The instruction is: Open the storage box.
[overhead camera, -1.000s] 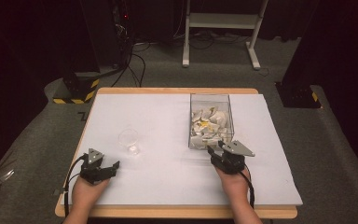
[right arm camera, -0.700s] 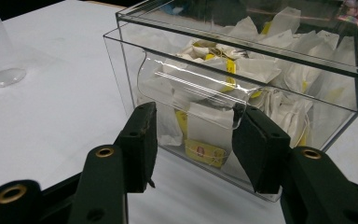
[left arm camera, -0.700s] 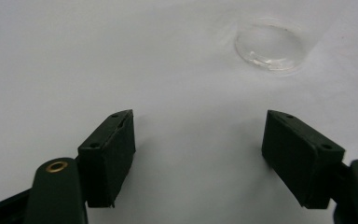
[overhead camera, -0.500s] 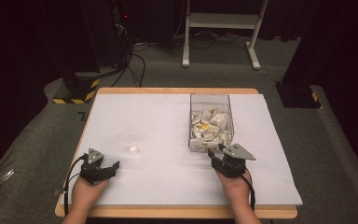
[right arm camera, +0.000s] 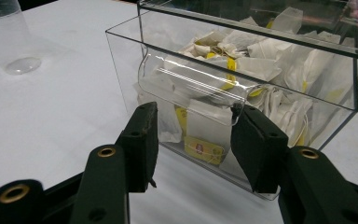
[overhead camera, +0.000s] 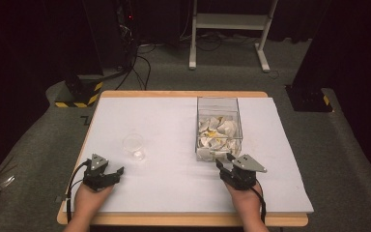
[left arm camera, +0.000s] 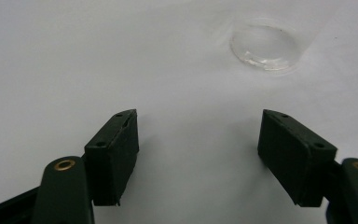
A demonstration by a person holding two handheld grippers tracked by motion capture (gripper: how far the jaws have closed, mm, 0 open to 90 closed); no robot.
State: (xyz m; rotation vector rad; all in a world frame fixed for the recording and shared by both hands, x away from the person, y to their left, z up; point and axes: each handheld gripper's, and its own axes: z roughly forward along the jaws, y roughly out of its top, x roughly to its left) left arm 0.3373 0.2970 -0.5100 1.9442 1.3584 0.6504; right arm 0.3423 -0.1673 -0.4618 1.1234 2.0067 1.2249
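1. While both hands rested near the table's front edge, the right gripper (overhead camera: 228,166) sat just before the clear box (overhead camera: 219,126) of tea bags (right arm camera: 205,140), jaws spread and empty.
2. The box's low front slot lay straight ahead of those jaws.
3. The left gripper (overhead camera: 112,175), its empty jaws spread but just closing slightly, pointed toward the cup (overhead camera: 134,146), left of the box.

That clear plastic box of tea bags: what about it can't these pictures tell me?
- Clear plastic box, right gripper view: far end cut off by the top and right edges.
- White paper tea bags, high view: too small to count.
- Yellow tag print, right gripper view: blurred and unreadable.
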